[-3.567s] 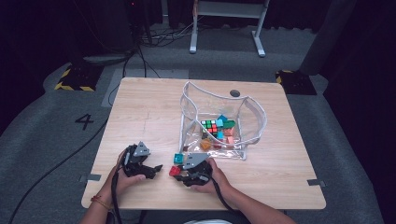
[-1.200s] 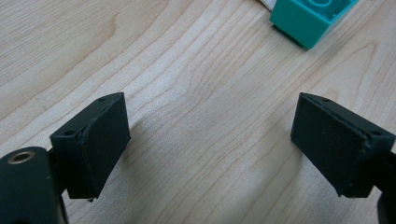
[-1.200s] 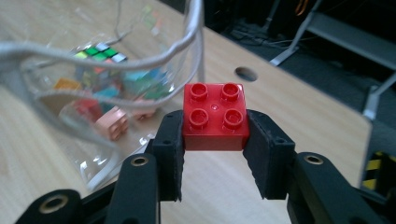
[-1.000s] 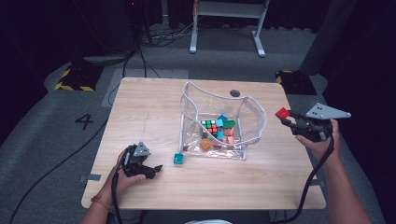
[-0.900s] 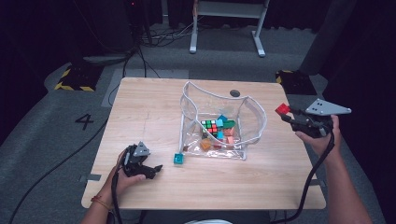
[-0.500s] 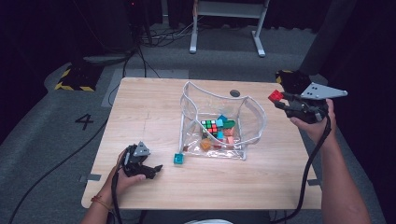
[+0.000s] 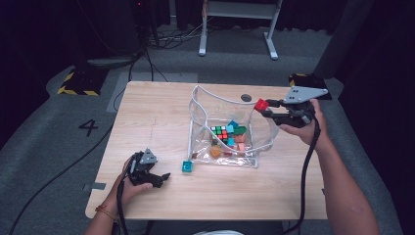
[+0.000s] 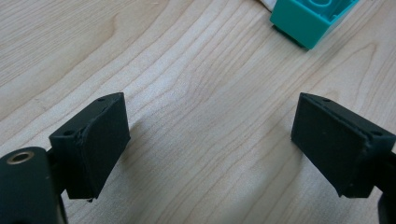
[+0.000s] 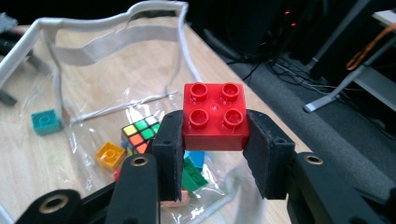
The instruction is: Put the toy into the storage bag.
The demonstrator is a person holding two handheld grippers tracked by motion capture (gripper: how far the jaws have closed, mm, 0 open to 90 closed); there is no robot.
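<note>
Right tool: clenched on a red brick, studs up, squeezed between both black jaws; seen from above it hangs over the far right rim of the clear bag, raised off the desk.
Red brick: at the tip of the right tool, above the bag's open mouth, not touching the bag.
Clear bag: just below and ahead of the right tool, standing open on the desk, its white-edged rim bowed outward.
Bag contents: a colour cube, an orange brick, green and blue pieces, all lying under the right tool's jaws.
Left tool: released, jaws spread wide over bare wood, nothing between them; low on the desk's near left.
Teal brick: ahead of the left tool, well beyond its jaws, beside the bag's near corner.
</note>
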